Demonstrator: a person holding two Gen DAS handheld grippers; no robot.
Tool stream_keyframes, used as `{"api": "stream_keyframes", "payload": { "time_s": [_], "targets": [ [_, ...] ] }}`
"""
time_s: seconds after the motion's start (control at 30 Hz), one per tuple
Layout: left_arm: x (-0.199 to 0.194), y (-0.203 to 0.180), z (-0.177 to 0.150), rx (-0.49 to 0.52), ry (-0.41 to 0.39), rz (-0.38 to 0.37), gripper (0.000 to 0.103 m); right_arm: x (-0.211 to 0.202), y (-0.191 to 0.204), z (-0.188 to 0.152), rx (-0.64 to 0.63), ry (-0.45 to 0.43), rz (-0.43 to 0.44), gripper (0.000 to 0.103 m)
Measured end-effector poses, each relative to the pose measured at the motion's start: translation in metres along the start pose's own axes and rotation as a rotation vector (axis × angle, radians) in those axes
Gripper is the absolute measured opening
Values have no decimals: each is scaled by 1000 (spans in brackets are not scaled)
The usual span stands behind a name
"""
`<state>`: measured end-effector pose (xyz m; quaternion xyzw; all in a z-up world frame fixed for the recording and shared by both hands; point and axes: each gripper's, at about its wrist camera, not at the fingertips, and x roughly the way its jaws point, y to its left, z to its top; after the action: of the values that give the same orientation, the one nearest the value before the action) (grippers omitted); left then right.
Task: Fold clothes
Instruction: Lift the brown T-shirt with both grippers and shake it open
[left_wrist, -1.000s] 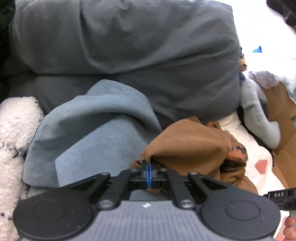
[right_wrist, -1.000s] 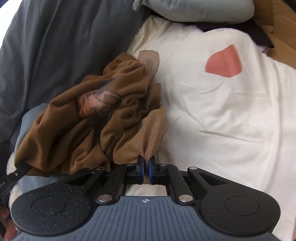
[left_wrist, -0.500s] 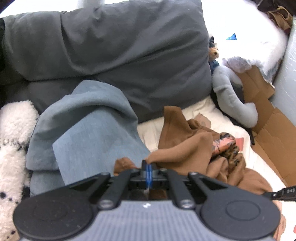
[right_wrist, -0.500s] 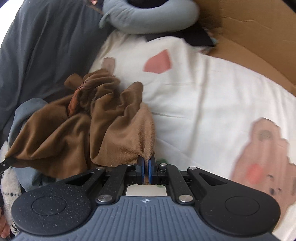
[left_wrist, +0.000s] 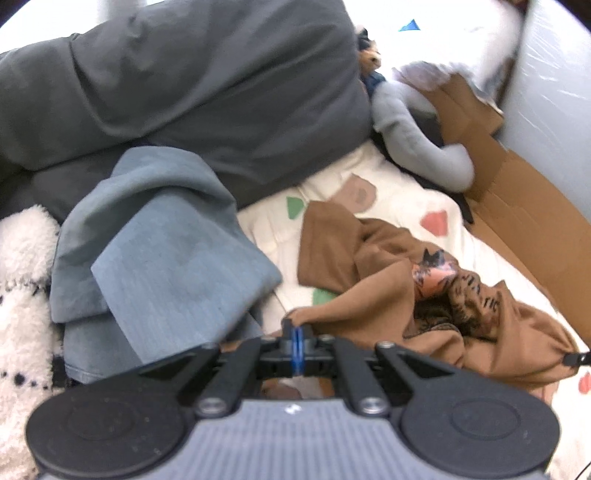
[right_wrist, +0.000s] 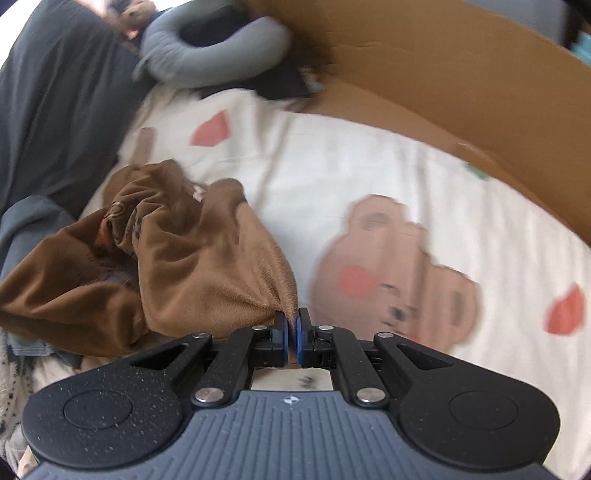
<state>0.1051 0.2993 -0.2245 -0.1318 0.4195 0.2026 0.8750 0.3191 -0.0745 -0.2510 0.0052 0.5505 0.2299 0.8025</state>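
On the printed sheet, both grippers pinch corners of crumpled, plush brown garment.

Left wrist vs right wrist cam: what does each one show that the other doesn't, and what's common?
Left wrist only: the folded blue-grey cloth, a fluffy white blanket, the garment's pink-and-black print, and the left gripper with jaws shut on a corner of the brown garment.

Right wrist only: the large bear print on the sheet, and the right gripper with jaws shut on another edge of the garment.

Both: the brown garment, bunched between the two grips, the white patterned sheet, dark grey pillow, grey neck pillow and cardboard.
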Motion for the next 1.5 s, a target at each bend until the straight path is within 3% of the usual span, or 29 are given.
{"api": "stream_keyframes", "payload": {
  "time_s": [0.63, 1.13, 1.33, 1.5],
  "targets": [
    [-66, -38, -5, 129, 16, -120, 1, -108, -120, -44, 185, -79, -211, 1],
    [-89, -42, 8, 145, 35, -123, 1, -174, -183, -43, 292, -161, -346, 1],
    [-87, -46, 7, 144, 50, -130, 1, -179, -202, -33, 309, -175, -391, 1],
    [-65, -45, -1, 142, 91, -119, 1, -160, -219, -26, 332, -153, -418, 1]
  ]
}}
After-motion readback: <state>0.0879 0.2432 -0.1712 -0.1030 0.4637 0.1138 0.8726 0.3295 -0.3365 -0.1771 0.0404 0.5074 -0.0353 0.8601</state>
